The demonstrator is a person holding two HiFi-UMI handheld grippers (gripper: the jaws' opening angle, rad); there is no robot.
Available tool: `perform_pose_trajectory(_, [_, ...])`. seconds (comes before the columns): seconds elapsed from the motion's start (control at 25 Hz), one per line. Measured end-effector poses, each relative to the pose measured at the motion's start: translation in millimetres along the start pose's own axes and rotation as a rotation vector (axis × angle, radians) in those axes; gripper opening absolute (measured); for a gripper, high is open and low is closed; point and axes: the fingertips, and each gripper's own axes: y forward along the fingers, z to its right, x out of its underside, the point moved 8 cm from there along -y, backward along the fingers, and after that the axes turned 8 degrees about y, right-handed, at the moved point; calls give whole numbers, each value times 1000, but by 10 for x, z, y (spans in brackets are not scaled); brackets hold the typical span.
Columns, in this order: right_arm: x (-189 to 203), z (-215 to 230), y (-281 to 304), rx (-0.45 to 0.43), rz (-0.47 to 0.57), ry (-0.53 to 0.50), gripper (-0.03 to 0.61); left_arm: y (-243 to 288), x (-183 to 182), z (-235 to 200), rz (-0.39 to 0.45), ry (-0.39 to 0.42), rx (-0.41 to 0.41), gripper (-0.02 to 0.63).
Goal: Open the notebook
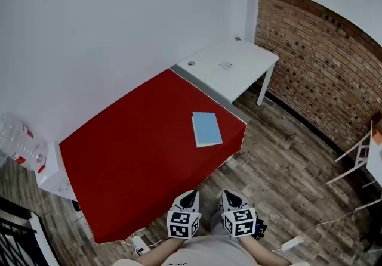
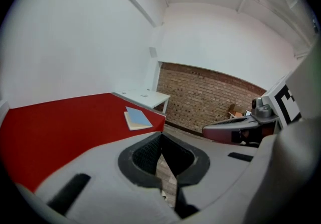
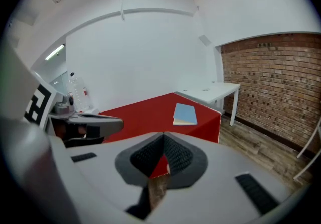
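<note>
Held low and close to the person's body, the left gripper [image 1: 189,199] and right gripper [image 1: 230,198] sit side by side over the wood floor [image 1: 280,169], short of the table's [image 1: 131,151] near edge. Each gripper view shows the jaw tips pressed together with nothing caught between them, only floor and red tabletop visible through the gap behind the tips. Beyond them, the notebook [image 1: 206,129] lies flat and closed, blue cover up, on the red table, near its right-hand corner and close to the edge. Pale page edges show along the side facing the grippers. It is well apart from both grippers and touched by neither. Farther on, a white desk [image 1: 233,68] butts against the table's far end, with a brick wall [image 1: 316,80] running behind it to the right. A clear water bottle [image 1: 21,142] stands off the table's left side. By the look of things, the job has not begun: the cover is still down and nothing has reached the book. What remains appears to be the whole of it, namely bringing the grippers forward over the table, spreading a pair of jaws, catching the cover's free edge and turning it back, perhaps with the other gripper steadying the book.
</note>
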Motion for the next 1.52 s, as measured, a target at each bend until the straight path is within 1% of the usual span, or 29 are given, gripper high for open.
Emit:
perform_pose_trajectory(0.24, [-632,580,454,-23,0,-35,6,795,-477,-40,2,-22,-27,6])
perform_pose_trajectory(0.4, [-973,941,758,-48,-11,-57,6,1311,-755,-66,1,-34,-39,6])
perform_pose_trajectory(0.6, [-1286,1235,1015,-63,-14,-67,6,1675,-989,-93,4,-55,-54,6])
perform_pose_trajectory(0.76, [-1413,1288,1177,-62,-18,-59,6,1818,-1087,-216,-5,-64,-56,6])
perform_pose_trajectory(1.0, [-1542,1292,1360,-56,-12,-43,6,1961,-1212,-388,-9,-55,-47,6])
perform_pose_trajectory(1.2, [-1606,1255,1497,-42,-10,-30,6,2034,-1250,-548,-21,-52,-32,6])
perform_pose_trajectory(1.4, [-1600,1242,1585,-30,-20,-25,8,2107,-1213,-647,-40,-72,-19,6])
perform_pose_trajectory(1.52, [-1595,1243,1629,-28,-23,-18,6,2118,-1209,-686,-44,-60,-22,6])
